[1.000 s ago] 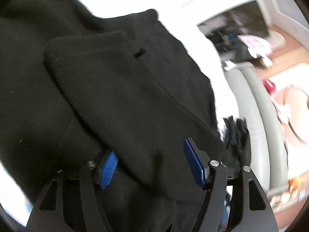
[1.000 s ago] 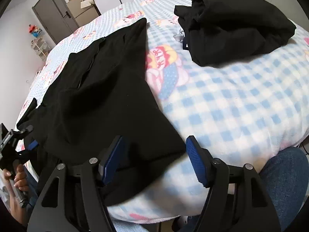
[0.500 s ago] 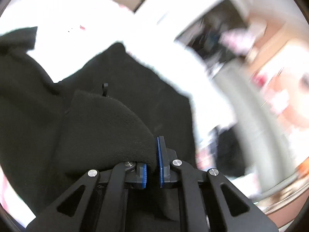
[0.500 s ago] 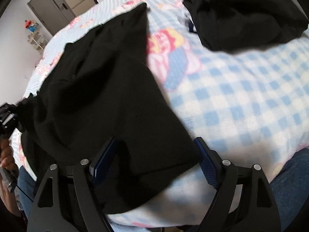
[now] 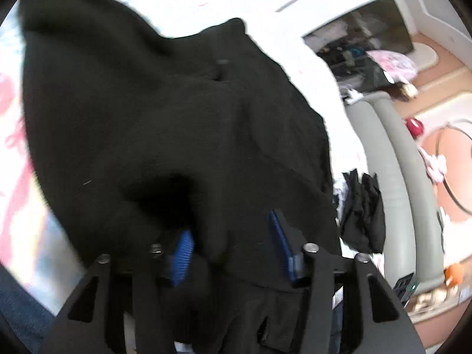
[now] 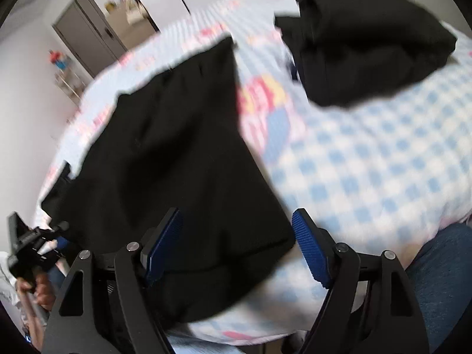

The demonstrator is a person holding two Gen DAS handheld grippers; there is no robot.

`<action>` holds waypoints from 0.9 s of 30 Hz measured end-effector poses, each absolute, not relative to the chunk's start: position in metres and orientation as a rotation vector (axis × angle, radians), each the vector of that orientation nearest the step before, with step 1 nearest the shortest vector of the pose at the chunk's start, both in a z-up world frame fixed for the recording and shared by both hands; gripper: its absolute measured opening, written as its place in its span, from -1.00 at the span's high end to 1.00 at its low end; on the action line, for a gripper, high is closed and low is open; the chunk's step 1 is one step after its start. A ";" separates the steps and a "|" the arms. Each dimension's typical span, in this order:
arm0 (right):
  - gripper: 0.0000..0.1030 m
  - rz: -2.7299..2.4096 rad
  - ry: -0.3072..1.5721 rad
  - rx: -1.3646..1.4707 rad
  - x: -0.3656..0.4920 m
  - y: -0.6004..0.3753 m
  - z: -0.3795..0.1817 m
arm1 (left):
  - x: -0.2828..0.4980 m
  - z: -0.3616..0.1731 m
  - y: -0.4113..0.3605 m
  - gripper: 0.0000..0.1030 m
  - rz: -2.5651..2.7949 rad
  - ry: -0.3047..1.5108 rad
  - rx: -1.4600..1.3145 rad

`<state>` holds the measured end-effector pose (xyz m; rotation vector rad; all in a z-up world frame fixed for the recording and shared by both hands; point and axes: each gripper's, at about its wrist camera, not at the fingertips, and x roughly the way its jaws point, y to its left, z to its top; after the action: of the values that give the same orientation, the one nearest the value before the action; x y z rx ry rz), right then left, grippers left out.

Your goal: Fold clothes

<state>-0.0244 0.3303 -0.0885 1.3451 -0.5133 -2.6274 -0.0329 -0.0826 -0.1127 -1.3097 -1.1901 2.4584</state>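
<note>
A black fleece garment (image 5: 165, 112) lies spread on the bed and fills the left wrist view. My left gripper (image 5: 233, 244) is open, its blue pads either side of a fold of the fleece near the garment's edge. In the right wrist view the same garment (image 6: 177, 159) lies across the checked bedspread (image 6: 368, 162). My right gripper (image 6: 236, 244) is open, its pads straddling the near corner of the garment. The left gripper (image 6: 26, 247) shows at the far left edge there, held in a hand.
A second black garment (image 6: 360, 50) lies bunched at the bed's far right. A small dark cloth (image 5: 362, 209) hangs by the grey bed frame (image 5: 395, 183). A grey door (image 6: 85, 35) and a shelf stand beyond. My jeans-clad leg (image 6: 436, 280) is at lower right.
My left gripper was open, shut on the fleece fold half a second ago, and now is open again. My right gripper stayed open and shifted closer over the garment's near corner.
</note>
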 end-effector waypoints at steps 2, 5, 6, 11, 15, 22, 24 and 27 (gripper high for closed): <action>-0.54 -2.602 -0.515 1.289 -0.023 0.325 -0.085 | -0.031 -0.114 -0.079 -0.16 2.467 -1.160 -1.327; -0.54 -2.507 -0.470 1.434 -0.036 0.313 -0.118 | -0.020 -0.133 -0.074 -0.09 2.469 -1.187 -1.455; -0.41 -2.501 -0.460 1.511 -0.039 0.314 -0.130 | -0.016 -0.134 -0.072 -0.04 2.480 -1.178 -1.456; -0.28 -2.515 -0.538 1.520 -0.030 0.340 -0.121 | -0.002 -0.122 -0.073 0.00 2.552 -1.128 -1.397; -0.48 -2.522 -0.507 1.495 -0.019 0.368 -0.102 | -0.006 -0.118 -0.078 -0.07 2.512 -1.162 -1.323; -0.49 -2.317 -0.467 1.542 -0.013 0.365 -0.124 | -0.039 -0.139 -0.087 -0.32 2.396 -1.283 -1.344; -0.46 -2.293 -0.452 1.532 -0.016 0.356 -0.132 | -0.048 -0.134 -0.083 -0.30 2.430 -1.251 -1.294; -0.30 -2.398 -0.444 1.616 -0.024 0.353 -0.149 | -0.056 -0.132 -0.074 0.38 2.508 -1.204 -1.297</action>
<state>-0.0237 0.3528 -0.1486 1.6164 -0.4440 -2.3980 -0.0563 -0.0736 -0.1316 -1.2971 -1.2037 2.5085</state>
